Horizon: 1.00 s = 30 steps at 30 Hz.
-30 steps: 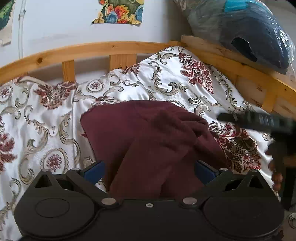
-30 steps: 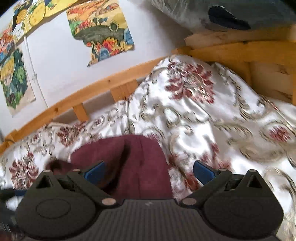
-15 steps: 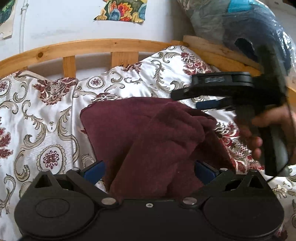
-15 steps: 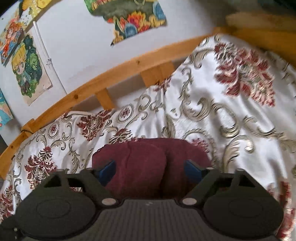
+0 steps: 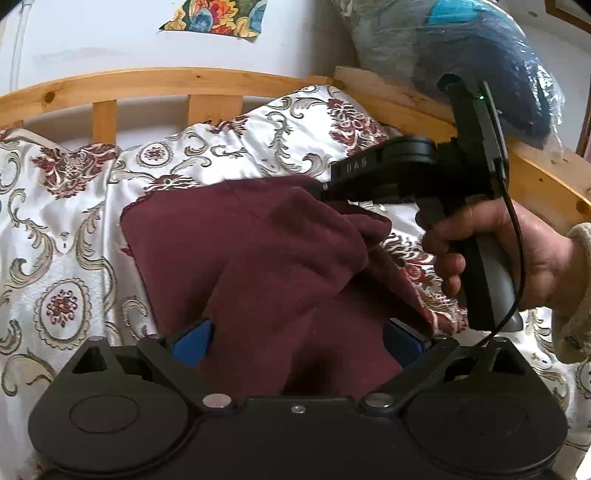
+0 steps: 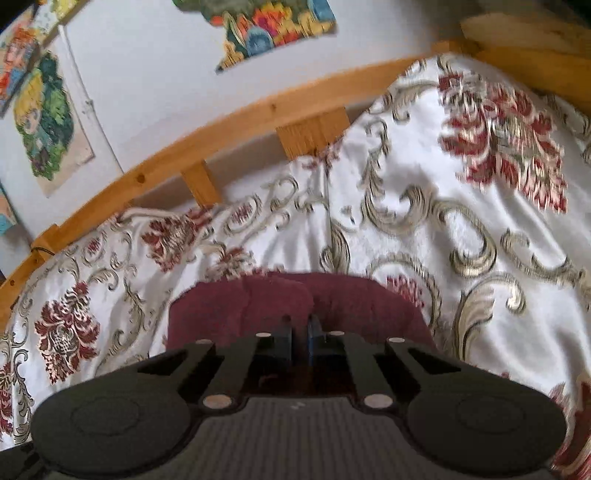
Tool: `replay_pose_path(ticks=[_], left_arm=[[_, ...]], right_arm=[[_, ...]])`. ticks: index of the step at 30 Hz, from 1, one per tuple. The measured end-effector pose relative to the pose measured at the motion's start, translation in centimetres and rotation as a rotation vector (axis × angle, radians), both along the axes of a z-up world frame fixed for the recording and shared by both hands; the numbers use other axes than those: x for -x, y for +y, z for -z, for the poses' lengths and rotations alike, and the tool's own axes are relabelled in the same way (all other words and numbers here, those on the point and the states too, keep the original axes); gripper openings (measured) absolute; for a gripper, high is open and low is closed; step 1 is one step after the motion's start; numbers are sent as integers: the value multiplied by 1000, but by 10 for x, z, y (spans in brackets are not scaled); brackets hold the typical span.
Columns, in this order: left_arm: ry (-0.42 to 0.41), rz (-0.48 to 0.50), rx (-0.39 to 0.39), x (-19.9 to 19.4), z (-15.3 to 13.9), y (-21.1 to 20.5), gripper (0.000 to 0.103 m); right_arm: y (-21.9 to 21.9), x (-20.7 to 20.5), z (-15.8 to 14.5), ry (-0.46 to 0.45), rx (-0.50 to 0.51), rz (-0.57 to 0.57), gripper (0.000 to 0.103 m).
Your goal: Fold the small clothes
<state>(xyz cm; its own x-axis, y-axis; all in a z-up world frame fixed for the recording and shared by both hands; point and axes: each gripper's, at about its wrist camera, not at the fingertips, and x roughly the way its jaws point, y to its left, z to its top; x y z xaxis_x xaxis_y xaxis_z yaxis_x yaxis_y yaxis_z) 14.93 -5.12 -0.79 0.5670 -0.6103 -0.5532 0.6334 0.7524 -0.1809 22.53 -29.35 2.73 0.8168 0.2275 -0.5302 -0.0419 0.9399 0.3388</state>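
Nearest you, your left gripper (image 5: 297, 338) has its jaws spread wide, and a bunched fold of the maroon garment (image 5: 266, 258) rises up between its two blue pads (image 5: 194, 341). The pads stand clear of the cloth on both sides, so nothing is pinched there.

The garment lies crumpled on the bed, on the white floral bedspread (image 5: 66, 258), with one flat part spread toward the far left and a thick ridge folded over the middle.

Beyond that ridge, your right gripper (image 5: 327, 186) comes in from the right, held in your right hand (image 5: 491, 251) with a cream sleeve cuff (image 5: 576, 295) at the wrist. Its tip sits at the far upper edge of the garment. In the right wrist view the jaws have just been closing and now stand together, with a slim gap between the pads and the maroon cloth right in front of them. You cannot tell from either view whether any cloth is caught in that gap.

Behind the bedspread runs the wooden bed rail (image 5: 166, 83). A clear plastic bag of dark clothing (image 5: 461, 48) rests on the rail's far right corner, and torn colourful pictures (image 6: 269, 26) hang on the white wall.
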Motion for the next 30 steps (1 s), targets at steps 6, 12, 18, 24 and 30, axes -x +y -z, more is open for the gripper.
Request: replay_pose_path(ticks=[6,12,18,24,30], left_arm=[[-23,59,15,11,0,-10,98],[-49,123,19,25,1,-23,99],[-45,145,11,30,6,-33,101],[-52,170,-20,36,14,-39,102],[-52,184,-31,36,17,-40,102]], right_arm=[[-10,20,-16,-109,44,-8,8],[-31,35,-12,-116,40,39,8],[-48,44,11,-72,21,79,8],[-52,48,29,-25,15,106,14],[-54,61,23,-21,-19,80,54]])
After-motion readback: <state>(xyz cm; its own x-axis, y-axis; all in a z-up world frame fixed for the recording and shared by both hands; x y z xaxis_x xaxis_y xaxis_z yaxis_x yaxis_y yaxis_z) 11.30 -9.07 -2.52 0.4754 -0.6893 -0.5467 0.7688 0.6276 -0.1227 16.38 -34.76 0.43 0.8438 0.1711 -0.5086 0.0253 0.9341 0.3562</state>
